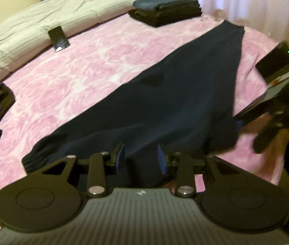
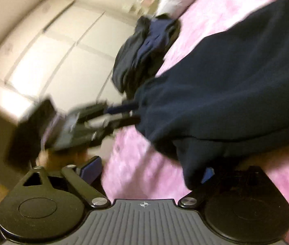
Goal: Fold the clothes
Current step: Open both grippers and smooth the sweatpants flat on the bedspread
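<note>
A long dark navy garment (image 1: 165,102) lies spread on the pink bed cover (image 1: 73,71), running from the lower middle of the left wrist view up toward the upper right. The left gripper (image 1: 141,159) sits at the bottom centre over the garment's near end; its jaws stand a little apart with cloth between them, the blue pads (image 1: 121,157) not clearly pressing on it. The right gripper (image 2: 146,171) has its jaws wide apart, a fold of the garment (image 2: 226,81) draped over one blue pad (the picture is blurred). A folded stack of dark clothes (image 1: 167,9) rests at upper centre, a phone (image 1: 59,38) at upper left beside a grey quilt (image 1: 32,26). An unfolded dark heap (image 2: 144,51) lies at the bed's edge.
</note>
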`<state>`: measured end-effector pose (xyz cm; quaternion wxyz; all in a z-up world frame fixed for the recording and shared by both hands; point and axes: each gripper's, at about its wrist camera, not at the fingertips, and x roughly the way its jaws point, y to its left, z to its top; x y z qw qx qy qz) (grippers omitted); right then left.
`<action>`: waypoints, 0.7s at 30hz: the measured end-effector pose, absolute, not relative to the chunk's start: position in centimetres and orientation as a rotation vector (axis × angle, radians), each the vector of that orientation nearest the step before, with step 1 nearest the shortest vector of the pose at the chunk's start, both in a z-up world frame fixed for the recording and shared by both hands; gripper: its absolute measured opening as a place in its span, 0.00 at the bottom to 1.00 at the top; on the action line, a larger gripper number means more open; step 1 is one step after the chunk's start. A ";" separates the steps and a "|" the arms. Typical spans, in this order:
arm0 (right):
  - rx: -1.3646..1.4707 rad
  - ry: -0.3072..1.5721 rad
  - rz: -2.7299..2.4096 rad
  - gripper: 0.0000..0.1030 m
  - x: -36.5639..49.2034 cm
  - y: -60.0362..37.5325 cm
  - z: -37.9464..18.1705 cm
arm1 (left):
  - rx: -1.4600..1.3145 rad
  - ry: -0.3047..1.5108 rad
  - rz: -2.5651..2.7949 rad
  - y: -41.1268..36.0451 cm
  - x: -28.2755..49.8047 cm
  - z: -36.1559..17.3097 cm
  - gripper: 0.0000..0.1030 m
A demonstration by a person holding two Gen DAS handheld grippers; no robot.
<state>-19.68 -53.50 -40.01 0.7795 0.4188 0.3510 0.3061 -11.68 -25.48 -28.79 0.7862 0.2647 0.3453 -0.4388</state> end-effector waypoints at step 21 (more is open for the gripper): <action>0.677 0.631 0.261 0.94 -23.6 -61.5 -35.6 | 0.589 0.764 -1.028 -31.9 -15.1 -31.4 0.31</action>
